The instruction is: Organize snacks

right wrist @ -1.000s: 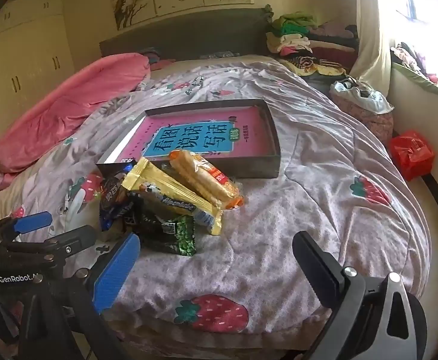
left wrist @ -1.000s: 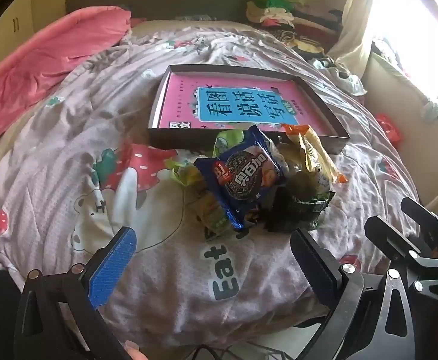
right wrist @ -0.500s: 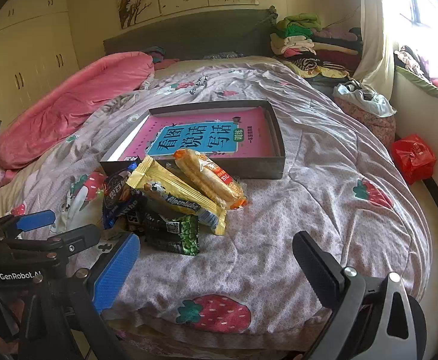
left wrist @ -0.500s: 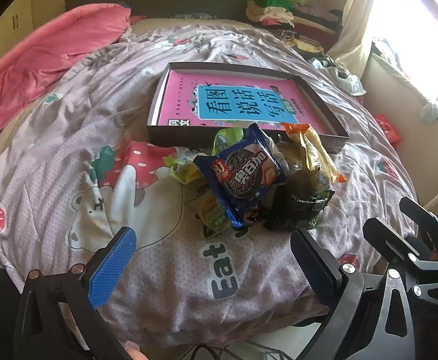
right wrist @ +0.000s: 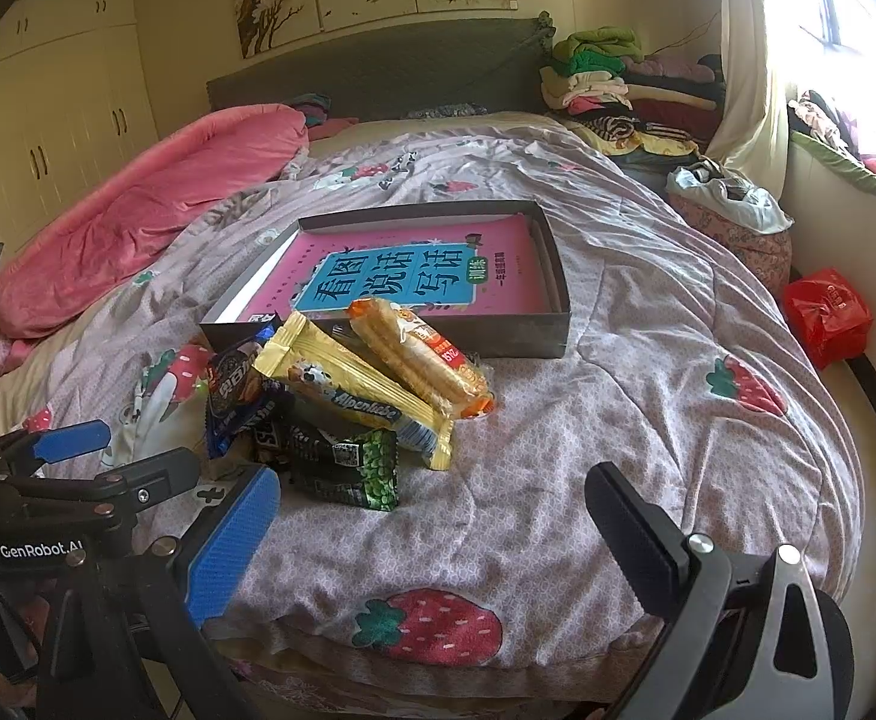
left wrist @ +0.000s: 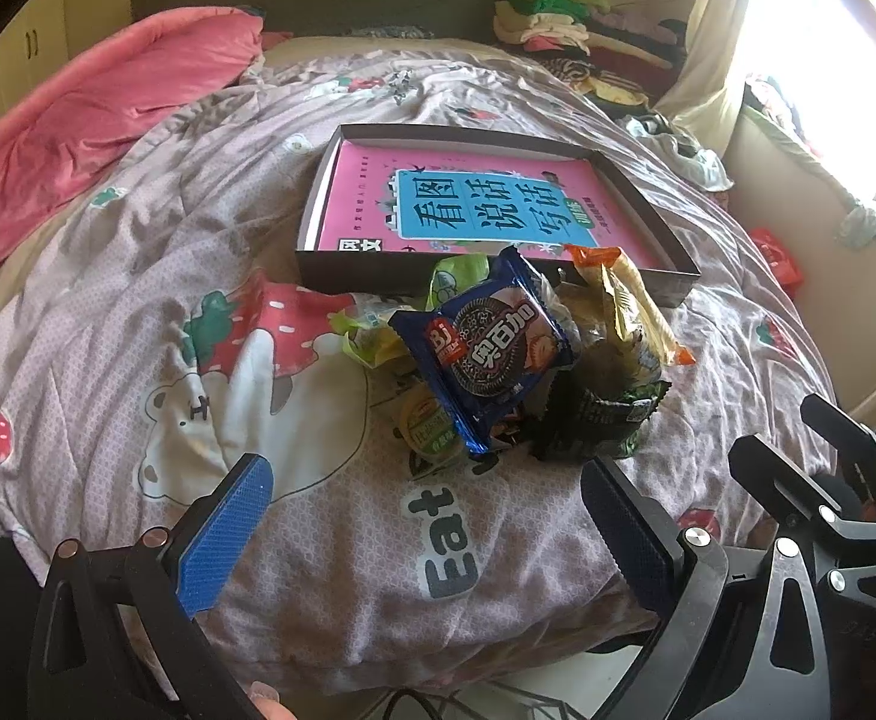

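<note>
Snacks lie in a loose heap on the quilt (left wrist: 138,276), ahead of both grippers and just short of the near wall of a shallow dark box (right wrist: 516,336). The left gripper (left wrist: 426,516) has its jaws spread wide with nothing between them; the heap sits beyond the gap, a little toward the right jaw. Nearest that gap is a small round green-lidded cup (left wrist: 429,429), partly tucked under a blue cookie packet (left wrist: 486,348) that rests tilted on top of the pile. To the right of the packet, close ahead of the right jaw, is a dark green wrapper (left wrist: 603,420), and above it a yellowish packet with an orange end (left wrist: 630,306) leans toward the box wall. A pale green wrapper (left wrist: 456,276) pokes up behind the blue one, touching the box.

The right gripper (right wrist: 432,510) is likewise wide open and holds nothing. From its view the heap lies ahead of the left jaw: the dark green wrapper (right wrist: 351,468) is closest, just beyond the blue pad, a long yellow bar (right wrist: 354,390) lies across it, and a clear packet of wafer rolls (right wrist: 417,357) rests against the box's front wall. The blue cookie packet (right wrist: 237,396) sits at the far left of the pile. Inside the box lies a pink book (right wrist: 396,282) with a blue panel. The left gripper (right wrist: 132,456) shows at the lower left edge.
</note>
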{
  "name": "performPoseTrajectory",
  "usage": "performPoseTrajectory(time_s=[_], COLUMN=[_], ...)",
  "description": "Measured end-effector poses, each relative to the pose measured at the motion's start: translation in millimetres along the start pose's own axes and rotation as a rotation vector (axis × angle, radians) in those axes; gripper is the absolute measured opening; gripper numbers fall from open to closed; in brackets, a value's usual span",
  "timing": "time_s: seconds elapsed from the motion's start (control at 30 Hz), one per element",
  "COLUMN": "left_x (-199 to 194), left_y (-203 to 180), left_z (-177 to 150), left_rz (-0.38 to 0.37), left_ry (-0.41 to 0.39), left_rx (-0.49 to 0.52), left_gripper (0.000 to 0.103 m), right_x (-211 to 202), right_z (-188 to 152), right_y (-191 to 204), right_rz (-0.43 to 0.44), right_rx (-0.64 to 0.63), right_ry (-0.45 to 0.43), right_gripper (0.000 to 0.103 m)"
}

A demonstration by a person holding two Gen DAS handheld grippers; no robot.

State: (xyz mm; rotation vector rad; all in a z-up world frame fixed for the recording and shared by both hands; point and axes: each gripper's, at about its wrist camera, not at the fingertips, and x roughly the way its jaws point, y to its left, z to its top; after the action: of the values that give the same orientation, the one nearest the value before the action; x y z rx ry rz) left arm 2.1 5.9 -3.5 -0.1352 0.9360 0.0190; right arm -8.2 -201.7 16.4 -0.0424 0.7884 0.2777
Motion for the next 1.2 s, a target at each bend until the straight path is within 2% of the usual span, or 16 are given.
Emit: performPoseTrajectory(time_s=[1.2], left_x=[3.6], left_y=[-0.9], left_z=[-3.0], left_rz=[0.0], left_ry=[0.004], left_rx=[-0.005], left_gripper=[0.102], right_x=[0.7], right_z=[0.4], right_y=[-0.6], right_rz=[0.008], right_rx=[0.004], right_ry=[0.002], right_gripper=[0.103])
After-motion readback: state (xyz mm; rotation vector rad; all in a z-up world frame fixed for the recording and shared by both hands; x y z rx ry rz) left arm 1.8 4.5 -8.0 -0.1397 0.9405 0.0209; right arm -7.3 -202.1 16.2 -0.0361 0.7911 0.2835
